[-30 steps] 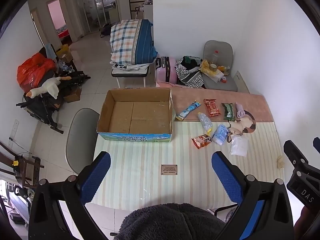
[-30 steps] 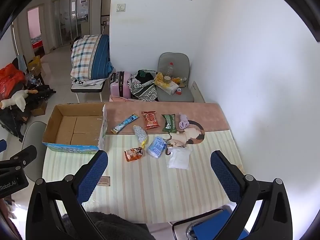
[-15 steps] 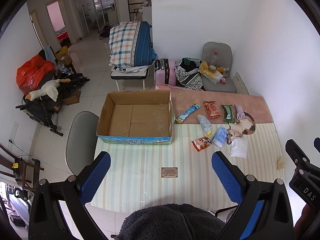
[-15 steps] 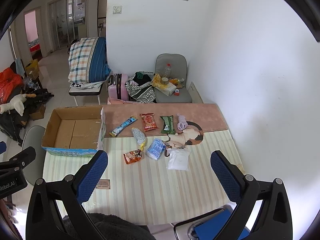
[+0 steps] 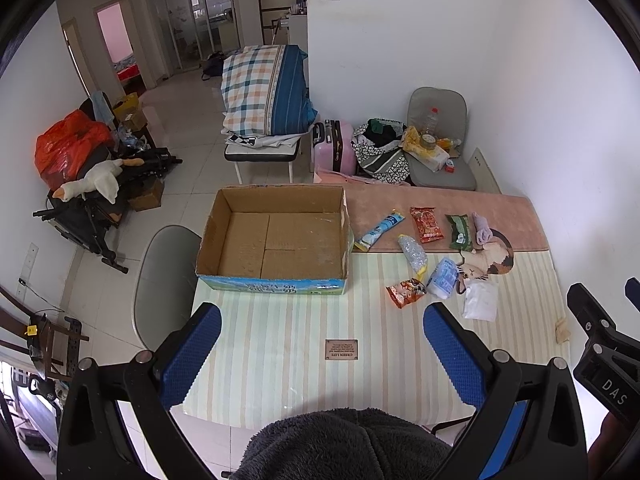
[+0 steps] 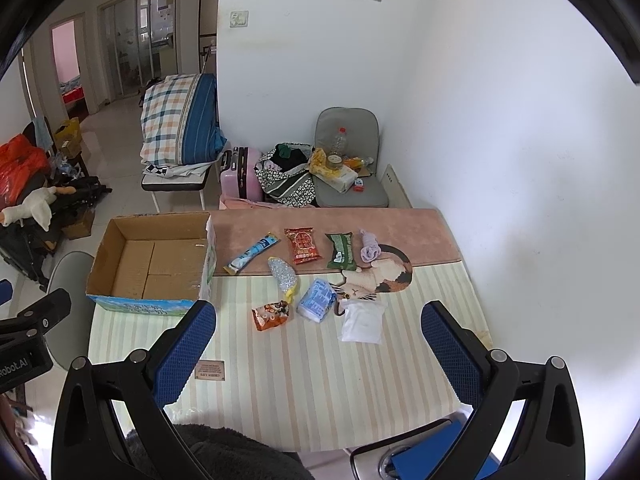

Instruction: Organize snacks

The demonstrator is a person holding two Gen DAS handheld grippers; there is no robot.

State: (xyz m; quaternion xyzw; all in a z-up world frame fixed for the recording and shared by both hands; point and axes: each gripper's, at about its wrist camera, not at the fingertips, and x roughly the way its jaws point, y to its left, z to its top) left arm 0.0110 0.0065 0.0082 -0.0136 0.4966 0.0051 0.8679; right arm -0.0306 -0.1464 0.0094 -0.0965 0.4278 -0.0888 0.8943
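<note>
1. Jaws: both grippers, left (image 5: 322,342) and right (image 6: 318,340), released, holding nothing, above bench (image 6: 320,400).
2. Snacks: orange packet (image 6: 270,315) nearest; cardboard box (image 6: 156,266) empty, left.
3. Advice: pinch packet flat, across its width.

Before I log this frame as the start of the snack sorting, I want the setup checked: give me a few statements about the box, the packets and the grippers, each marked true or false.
1. The cardboard box has nothing in it. True.
2. The red snack packet lies inside the box. False: it lies on the pink cloth, right of the box.
3. The left gripper and the right gripper are both open and hold nothing. True.
4. The white packet lies on the striped mat. True.
5. The green packet is at the left of the red one. False: it is at the right of it.
</note>
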